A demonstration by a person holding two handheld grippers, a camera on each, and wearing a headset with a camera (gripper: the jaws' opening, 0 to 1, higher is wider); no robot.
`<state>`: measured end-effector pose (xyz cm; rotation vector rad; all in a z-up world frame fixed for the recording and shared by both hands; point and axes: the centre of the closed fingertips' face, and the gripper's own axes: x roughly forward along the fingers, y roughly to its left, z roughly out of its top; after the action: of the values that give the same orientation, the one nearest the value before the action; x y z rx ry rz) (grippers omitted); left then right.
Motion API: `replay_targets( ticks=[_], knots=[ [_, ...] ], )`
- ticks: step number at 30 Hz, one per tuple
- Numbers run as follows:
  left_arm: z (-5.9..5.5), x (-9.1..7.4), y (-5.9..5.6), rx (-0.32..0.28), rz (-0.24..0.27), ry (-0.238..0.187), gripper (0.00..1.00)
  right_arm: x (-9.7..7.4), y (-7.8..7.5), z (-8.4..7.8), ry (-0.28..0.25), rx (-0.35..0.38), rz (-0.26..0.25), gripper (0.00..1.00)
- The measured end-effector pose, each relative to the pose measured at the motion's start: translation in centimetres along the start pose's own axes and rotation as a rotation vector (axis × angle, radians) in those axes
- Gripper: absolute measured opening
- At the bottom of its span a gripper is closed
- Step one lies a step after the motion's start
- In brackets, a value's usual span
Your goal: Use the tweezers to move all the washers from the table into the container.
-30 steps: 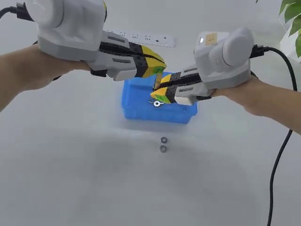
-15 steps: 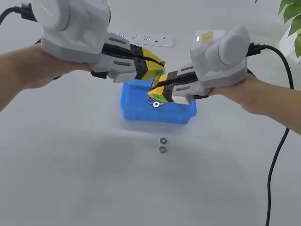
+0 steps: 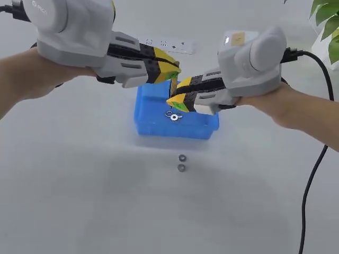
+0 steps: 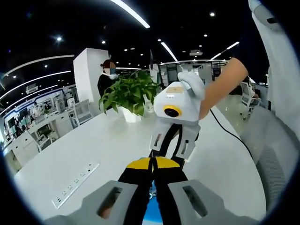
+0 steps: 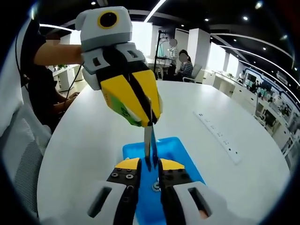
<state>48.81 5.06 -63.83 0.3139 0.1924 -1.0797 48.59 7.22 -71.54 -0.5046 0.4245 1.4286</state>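
we're right over the blue container here, and both grippers meet above it. the left gripper comes in over the container's far left corner, its yellow jaws together and clamped on the top of the tweezers. in the right gripper view the tweezers hang straight down from it toward the container's floor. the right gripper reaches in over the container's right side, one jaw on each side of the tweezers' thin arms and only a narrow gap between them. we cannot tell whether they press on the metal or just bracket it.

one washer lies inside the container, just below the tweezers' tips. two more washers sit on the table on the near side of the container, well apart from it: one closer to the container, the other just beside it on the side away from the container. a white power strip lies beyond the container's far edge, and a plant stands far off to its right.
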Motion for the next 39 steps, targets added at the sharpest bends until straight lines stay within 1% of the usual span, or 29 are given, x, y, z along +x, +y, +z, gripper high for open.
replay_targets(
  ticks=[1, 3, 6, 8, 10, 13, 17, 19, 20, 22, 24, 28, 29, 30, 32, 34, 36, 37, 39],
  knots=[
    [-0.1, 0.0, 0.2, 0.009, 0.009, 0.003, 0.04, 0.0, 0.1, 0.0, 0.000, -0.003, 0.000, 0.19],
    [-0.1, -0.1, 0.5, 0.004, 0.015, 0.003, 0.04, -0.1, 0.4, 0.0, 0.008, -0.012, 0.002, 0.23],
    [0.3, -0.4, 0.9, -0.010, 0.032, -0.013, 0.04, -0.3, 0.8, -0.1, 0.007, -0.007, 0.006, 0.25],
    [0.6, -0.6, 0.8, -0.009, 0.041, -0.016, 0.04, -0.6, 1.1, 0.1, -0.006, -0.003, 0.001, 0.27],
    [0.8, -0.9, 0.7, -0.014, 0.046, -0.020, 0.04, -0.9, 1.0, 0.3, -0.023, -0.001, -0.016, 0.30],
    [1.1, -1.1, 0.2, -0.011, 0.043, -0.018, 0.04, -1.5, 1.1, 0.5, -0.042, 0.010, -0.034, 0.36],
    [1.6, -1.4, -0.4, -0.014, 0.041, -0.027, 0.04, -2.7, 1.0, 0.7, -0.071, 0.031, -0.071, 0.49],
    [1.8, -1.5, -0.9, -0.021, 0.040, -0.034, 0.04, -3.2, 1.2, 0.8, -0.090, 0.037, -0.078, 0.52],
    [1.8, -1.6, -1.2, -0.025, 0.037, -0.037, 0.04, -3.7, 1.4, 1.0, -0.108, 0.045, -0.084, 0.54],
    [1.7, -1.6, -1.8, -0.027, 0.037, -0.034, 0.04, -4.4, 1.9, 1.1, -0.132, 0.062, -0.097, 0.59],
    [1.5, -1.7, -2.3, -0.037, 0.035, -0.030, 0.04, -5.1, 2.4, 0.9, -0.135, 0.051, -0.106, 0.63],
    [1.4, -1.9, -3.6, -0.059, 0.030, -0.034, 0.04, -6.1, 3.7, 0.3, -0.149, 0.066, -0.104, 0.67],
    [1.4, -1.9, -3.9, -0.062, 0.028, -0.034, 0.04, -6.2, 4.0, 0.0, -0.147, 0.065, -0.102, 0.68],
    [1.4, -1.9, -4.1, -0.064, 0.026, -0.035, 0.04, -6.3, 4.6, -0.6, -0.133, 0.063, -0.090, 0.69],
    [1.5, -1.7, -5.0, -0.073, 0.014, -0.041, 0.04, -6.5, 5.4, -1.6, -0.113, 0.063, -0.078, 0.71],
    [1.6, -1.5, -5.7, -0.075, 0.010, -0.039, 0.04, -6.6, 6.1, -2.2, -0.105, 0.063, -0.068, 0.74],
    [1.7, -1.2, -6.5, -0.076, 0.005, -0.039, 0.04, -6.9, 6.9, -2.7, -0.102, 0.063, -0.056, 0.80],
    [1.8, -1.1, -7.1, -0.079, -0.008, -0.040, 0.04, -7.1, 7.6, -2.8, -0.105, 0.065, -0.044, 0.84],
    [1.8, -0.8, -7.8, -0.077, -0.018, -0.040, 0.04, -7.3, 8.2, -2.9, -0.111, 0.066, -0.041, 0.89]
  ],
)
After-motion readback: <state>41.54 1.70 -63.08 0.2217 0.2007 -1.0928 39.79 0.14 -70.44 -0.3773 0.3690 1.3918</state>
